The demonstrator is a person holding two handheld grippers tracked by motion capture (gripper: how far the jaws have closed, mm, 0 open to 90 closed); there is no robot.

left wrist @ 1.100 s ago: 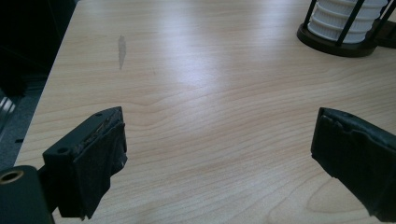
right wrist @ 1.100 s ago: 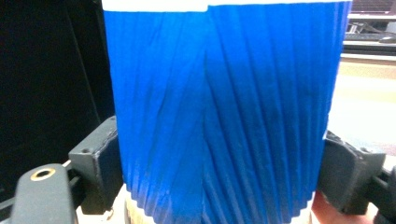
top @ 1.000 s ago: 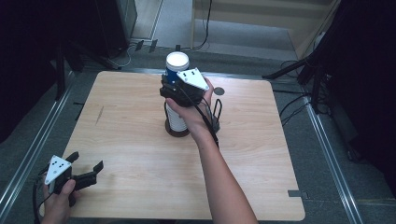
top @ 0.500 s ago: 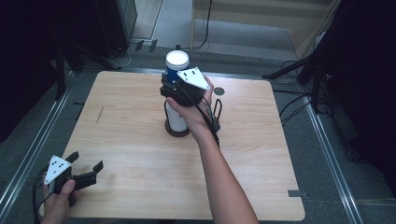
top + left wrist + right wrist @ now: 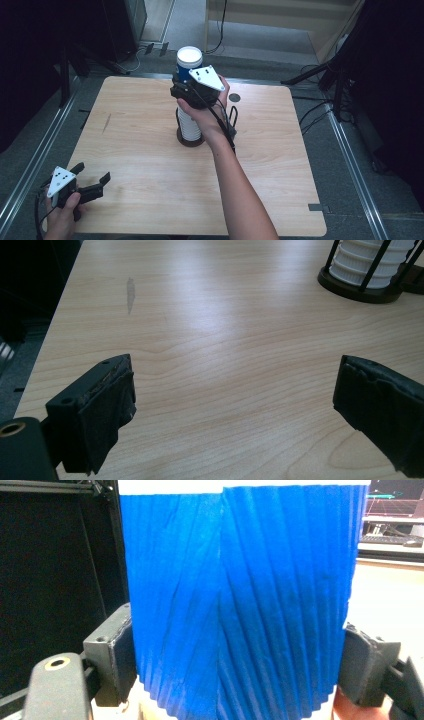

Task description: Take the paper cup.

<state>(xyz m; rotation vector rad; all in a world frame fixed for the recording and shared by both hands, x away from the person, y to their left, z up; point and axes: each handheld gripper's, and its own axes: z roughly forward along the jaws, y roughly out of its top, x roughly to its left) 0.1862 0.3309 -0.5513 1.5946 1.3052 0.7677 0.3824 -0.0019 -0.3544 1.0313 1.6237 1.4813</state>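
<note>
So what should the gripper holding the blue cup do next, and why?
Probably lift it straight up. The right gripper has just been closing, and its pads now press both sides of the blue cup, which sits atop the white cup stack in the black rack. Lifting straight should free it without tipping the rack.

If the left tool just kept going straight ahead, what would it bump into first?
Probably nothing soon: the open left tool points over bare table. The black rack of white cups sits off to one side, so it likely misses.
</note>
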